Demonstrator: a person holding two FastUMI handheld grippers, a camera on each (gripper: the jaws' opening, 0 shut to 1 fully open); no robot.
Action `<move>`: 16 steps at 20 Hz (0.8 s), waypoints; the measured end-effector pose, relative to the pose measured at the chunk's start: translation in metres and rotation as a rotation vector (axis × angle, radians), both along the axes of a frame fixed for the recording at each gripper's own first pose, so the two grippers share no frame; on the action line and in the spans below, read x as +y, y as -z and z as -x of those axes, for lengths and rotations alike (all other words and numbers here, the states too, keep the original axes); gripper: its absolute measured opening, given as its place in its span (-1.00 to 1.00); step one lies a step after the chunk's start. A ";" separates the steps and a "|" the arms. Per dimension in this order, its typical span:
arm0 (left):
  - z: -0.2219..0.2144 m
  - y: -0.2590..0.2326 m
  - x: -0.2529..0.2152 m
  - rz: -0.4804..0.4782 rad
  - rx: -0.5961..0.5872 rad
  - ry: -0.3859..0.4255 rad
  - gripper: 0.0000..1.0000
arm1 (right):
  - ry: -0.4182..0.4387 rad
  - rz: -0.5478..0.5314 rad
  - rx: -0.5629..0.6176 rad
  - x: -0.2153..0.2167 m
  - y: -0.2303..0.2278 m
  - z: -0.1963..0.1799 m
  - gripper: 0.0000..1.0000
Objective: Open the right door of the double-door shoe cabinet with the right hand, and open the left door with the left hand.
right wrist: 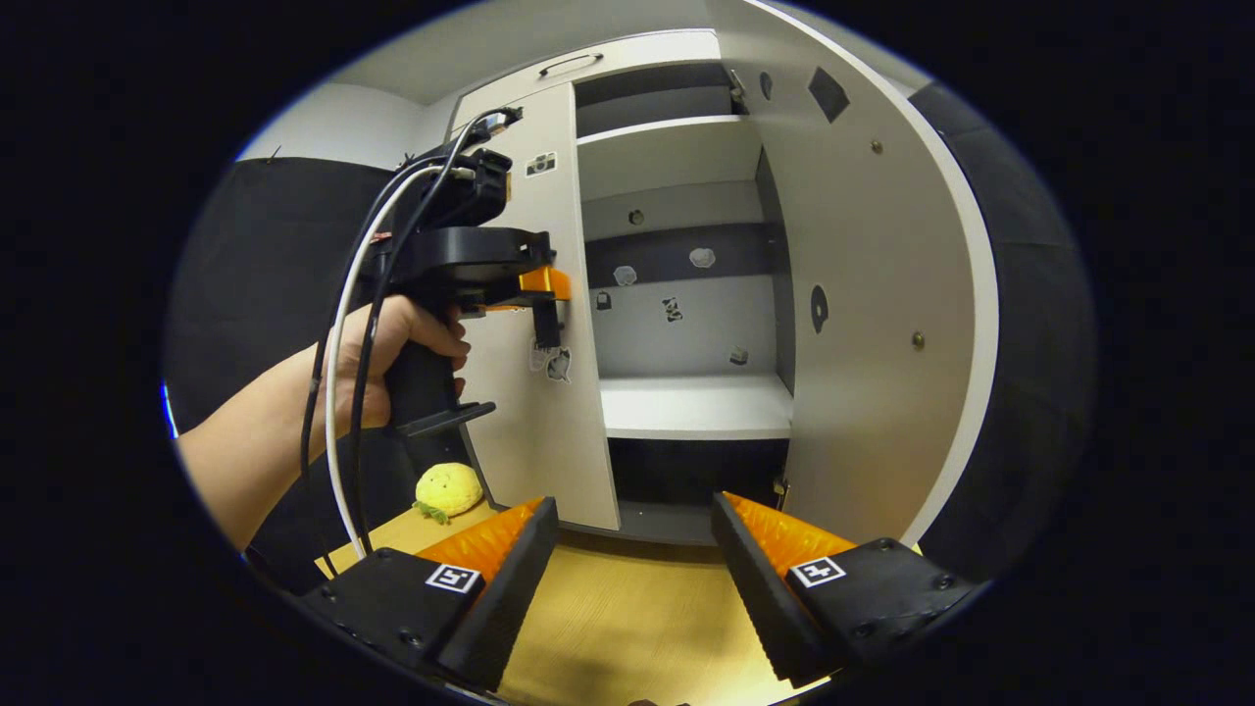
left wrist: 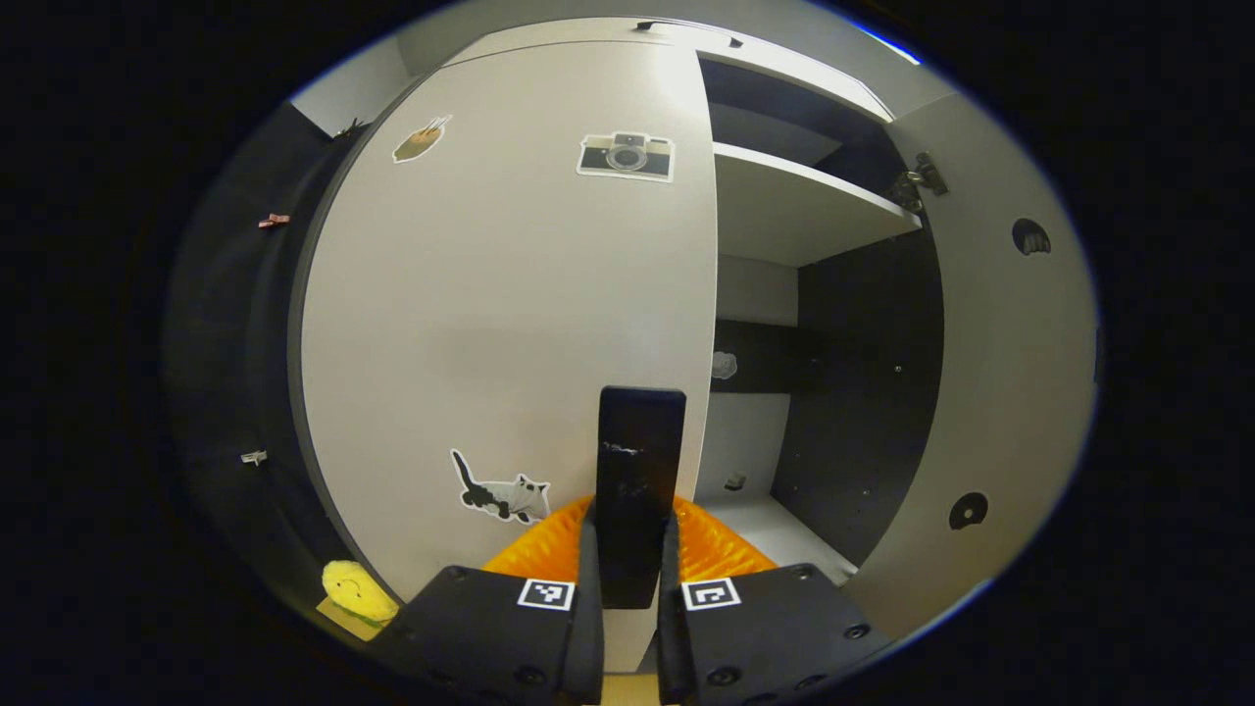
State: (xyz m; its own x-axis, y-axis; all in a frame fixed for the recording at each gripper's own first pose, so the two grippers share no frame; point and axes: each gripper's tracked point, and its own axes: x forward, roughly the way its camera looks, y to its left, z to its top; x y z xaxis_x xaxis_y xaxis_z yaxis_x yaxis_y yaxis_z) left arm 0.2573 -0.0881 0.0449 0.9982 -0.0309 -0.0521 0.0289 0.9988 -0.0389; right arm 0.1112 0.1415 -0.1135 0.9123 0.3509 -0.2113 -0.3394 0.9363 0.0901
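The right door (right wrist: 873, 294) of the cabinet (right wrist: 686, 294) is already swung wide, its shelves (right wrist: 696, 407) laid bare, so the first half of the task is judged done. The step in hand is the left door (left wrist: 510, 294), which stands closed or nearly so. Its black handle (left wrist: 639, 471), at the door's free edge, is pinched between the fingers of the left gripper (left wrist: 627, 579), which are pressed in against its sides. In the right gripper view that gripper is seen held in a hand (right wrist: 392, 363) at the door's edge. A pull outward along the hinge's arc is called for next, with the pinch kept firm. The right gripper (right wrist: 637, 559) is spread wide and holds nothing, poised above the wooden floor (right wrist: 627, 628) before the cabinet.
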 end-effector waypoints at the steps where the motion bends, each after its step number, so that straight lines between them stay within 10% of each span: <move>1: 0.001 0.000 0.000 0.016 -0.007 -0.002 -0.54 | 0.006 -0.001 0.004 -0.001 0.000 0.000 0.97; 16: 0.052 0.001 0.016 0.039 -0.035 0.084 -0.59 | 0.030 0.072 -0.013 0.028 -0.004 0.021 0.97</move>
State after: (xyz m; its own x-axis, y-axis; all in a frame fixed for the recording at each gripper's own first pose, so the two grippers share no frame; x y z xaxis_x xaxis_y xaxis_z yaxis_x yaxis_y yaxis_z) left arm 0.2054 -0.0723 0.0435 0.9931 -0.1162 -0.0141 0.1148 0.9905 -0.0756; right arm 0.0904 0.1698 -0.1096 0.9249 0.3077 -0.2234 -0.3118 0.9500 0.0180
